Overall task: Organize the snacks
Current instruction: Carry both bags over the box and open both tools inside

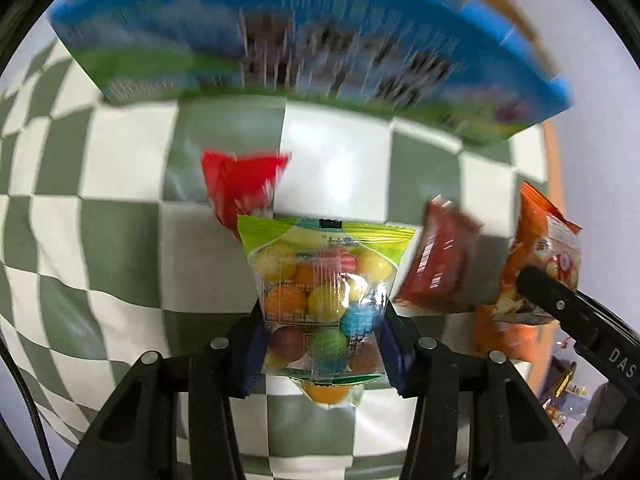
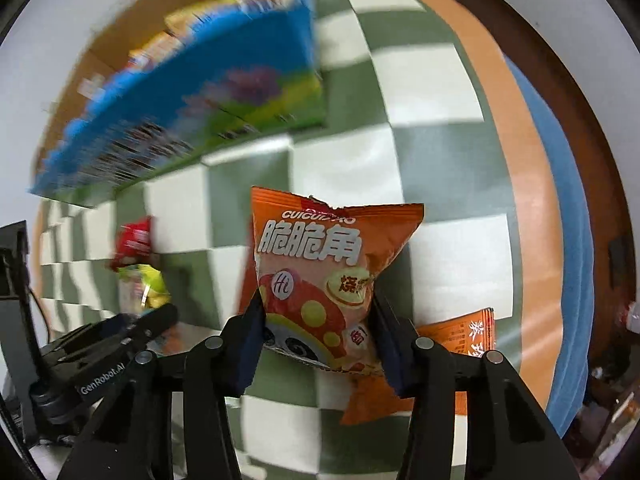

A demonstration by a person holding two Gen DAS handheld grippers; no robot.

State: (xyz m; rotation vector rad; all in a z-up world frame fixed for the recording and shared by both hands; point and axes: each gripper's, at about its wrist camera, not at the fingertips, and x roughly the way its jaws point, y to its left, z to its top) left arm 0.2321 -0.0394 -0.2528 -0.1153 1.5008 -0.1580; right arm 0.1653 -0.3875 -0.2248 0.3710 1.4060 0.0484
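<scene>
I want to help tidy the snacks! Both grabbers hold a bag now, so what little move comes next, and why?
Probably carry both toward the blue box. The left gripper pinches the gumball bag, the right gripper the orange chip bag, and both bags look lifted.

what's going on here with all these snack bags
A person is sorting snacks with two handheld grippers. The left gripper is shut on a clear bag of coloured gumballs; the right gripper is shut on an orange chip bag. Both hang above the checkered cloth, in front of a blue box.
</scene>
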